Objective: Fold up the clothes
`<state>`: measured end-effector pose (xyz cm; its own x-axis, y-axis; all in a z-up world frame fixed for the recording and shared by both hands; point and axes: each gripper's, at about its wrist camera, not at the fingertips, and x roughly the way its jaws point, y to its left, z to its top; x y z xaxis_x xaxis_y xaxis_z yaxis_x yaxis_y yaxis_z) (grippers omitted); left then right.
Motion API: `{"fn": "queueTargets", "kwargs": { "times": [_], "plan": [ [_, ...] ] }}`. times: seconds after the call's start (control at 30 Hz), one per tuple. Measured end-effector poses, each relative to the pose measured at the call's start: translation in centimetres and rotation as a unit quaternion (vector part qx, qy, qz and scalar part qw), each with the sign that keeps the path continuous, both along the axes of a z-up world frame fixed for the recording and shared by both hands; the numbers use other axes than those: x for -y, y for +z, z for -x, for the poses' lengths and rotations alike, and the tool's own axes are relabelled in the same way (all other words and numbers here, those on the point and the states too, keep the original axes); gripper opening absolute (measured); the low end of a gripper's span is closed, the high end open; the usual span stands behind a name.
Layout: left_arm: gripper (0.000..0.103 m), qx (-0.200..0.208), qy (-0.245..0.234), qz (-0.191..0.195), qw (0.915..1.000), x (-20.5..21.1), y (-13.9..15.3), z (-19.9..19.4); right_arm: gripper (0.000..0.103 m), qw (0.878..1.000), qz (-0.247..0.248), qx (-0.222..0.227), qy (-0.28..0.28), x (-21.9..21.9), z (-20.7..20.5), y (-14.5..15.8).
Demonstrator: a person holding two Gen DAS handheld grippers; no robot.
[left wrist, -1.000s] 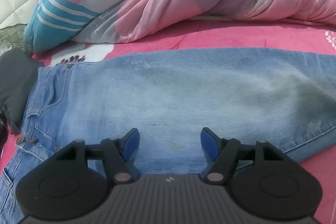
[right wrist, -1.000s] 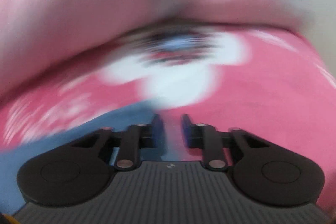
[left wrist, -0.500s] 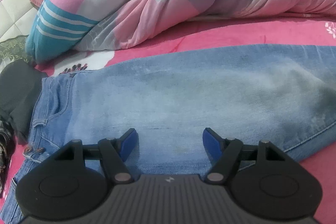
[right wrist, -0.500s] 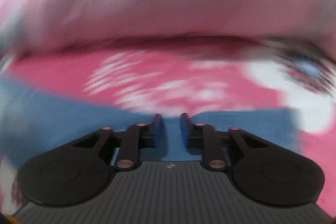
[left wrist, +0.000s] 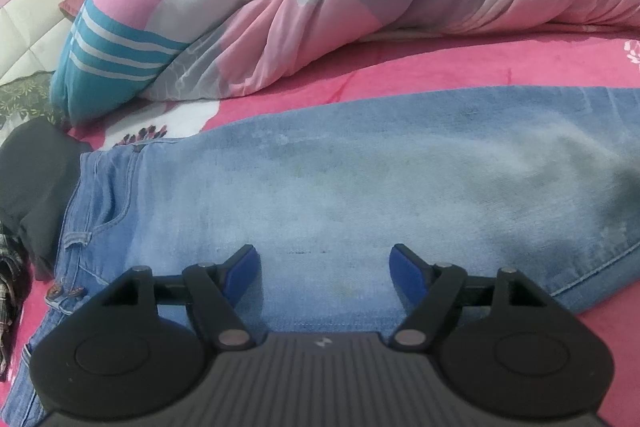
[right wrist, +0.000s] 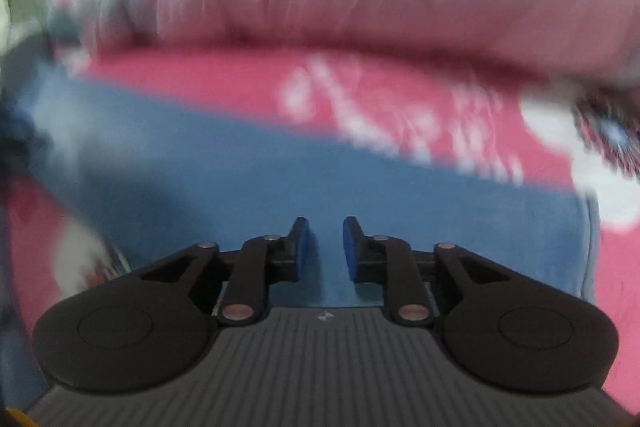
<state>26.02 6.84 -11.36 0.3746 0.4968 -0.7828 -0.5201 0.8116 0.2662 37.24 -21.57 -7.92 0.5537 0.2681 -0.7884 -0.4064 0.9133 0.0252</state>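
The left gripper [left wrist: 324,267] hangs over the jeans [left wrist: 360,179], jaws wide and opening, gripping nothing. The right gripper [right wrist: 323,247], jaws narrow and opening, has blurred denim between them; contact unclear. Faded blue jeans lie flat on the pink bedsheet [left wrist: 460,67], waistband at nine o'clock.

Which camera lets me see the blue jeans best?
The left wrist view. There the jeans lie sharp and flat on the pink bedsheet, with waistband, pocket and hem all showing. The right wrist view shows the jeans only as a blurred blue band, with no details to make out.
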Motion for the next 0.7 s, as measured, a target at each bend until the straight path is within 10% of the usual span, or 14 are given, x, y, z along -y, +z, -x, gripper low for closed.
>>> {"fn": "queueTargets", "kwargs": {
  "times": [0.2,0.53,0.7],
  "plan": [
    [0.075,0.011,-0.011,0.009,0.9998,-0.5,0.0,0.4,0.021,0.948,0.021,0.034,-0.317,10.5,3.9,2.8],
    [0.074,0.039,-0.082,0.049,0.9946,-0.6,3.5,2.3,0.030,0.940,-0.084,0.098,-0.315,-0.8,16.7,14.6],
    [0.074,0.038,-0.182,0.101,0.9773,1.7,5.8,4.8,0.034,0.918,-0.161,0.081,-0.353,2.7,24.1,17.0]
  ]
}}
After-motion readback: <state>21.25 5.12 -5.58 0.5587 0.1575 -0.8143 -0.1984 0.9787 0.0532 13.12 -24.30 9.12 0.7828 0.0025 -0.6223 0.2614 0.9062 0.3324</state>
